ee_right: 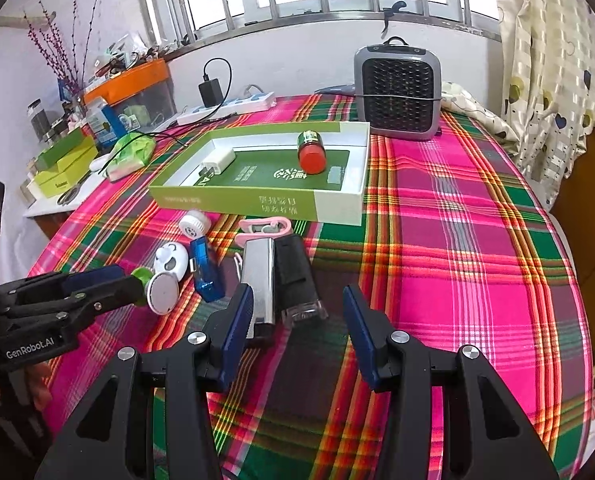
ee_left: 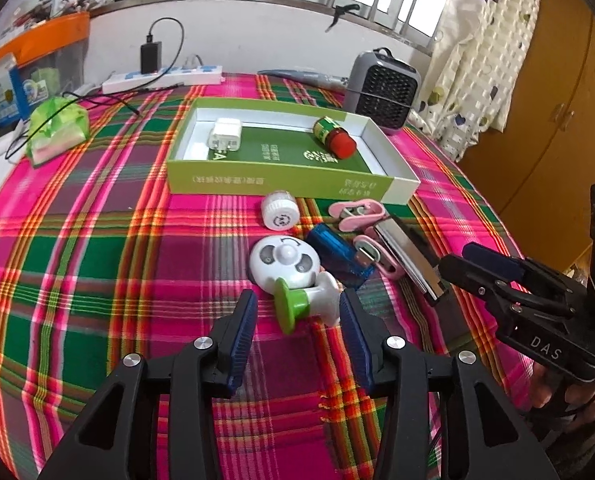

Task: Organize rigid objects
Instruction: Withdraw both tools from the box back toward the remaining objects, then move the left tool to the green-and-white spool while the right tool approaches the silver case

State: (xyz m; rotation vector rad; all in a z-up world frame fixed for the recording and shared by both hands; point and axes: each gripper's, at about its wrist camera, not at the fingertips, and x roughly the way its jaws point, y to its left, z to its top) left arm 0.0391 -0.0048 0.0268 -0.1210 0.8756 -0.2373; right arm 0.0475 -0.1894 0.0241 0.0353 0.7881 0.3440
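A green and white box tray point(ee_left: 281, 178) point(ee_right: 257, 202) holds a white plug adapter point(ee_left: 226, 135) and a red-capped green jar point(ee_left: 334, 136) point(ee_right: 311, 151). In front lie a white round cap point(ee_left: 280, 209), a white panda toy with a green base point(ee_left: 293, 276) point(ee_right: 163, 276), a blue USB stick point(ee_left: 339, 256) point(ee_right: 205, 270), pink clips point(ee_left: 357, 210) and a silver and black device point(ee_left: 411, 258) point(ee_right: 277, 280). My left gripper point(ee_left: 297, 312) is open around the toy's green base. My right gripper point(ee_right: 297, 308) point(ee_left: 453, 264) is open around the device's near end.
A grey heater point(ee_right: 397, 88) stands behind the box. A power strip with a charger point(ee_left: 161, 74) lies at the back. A green tissue pack point(ee_left: 57, 128) and cluttered boxes are at the left. The plaid cloth point(ee_right: 457, 240) stretches to the right.
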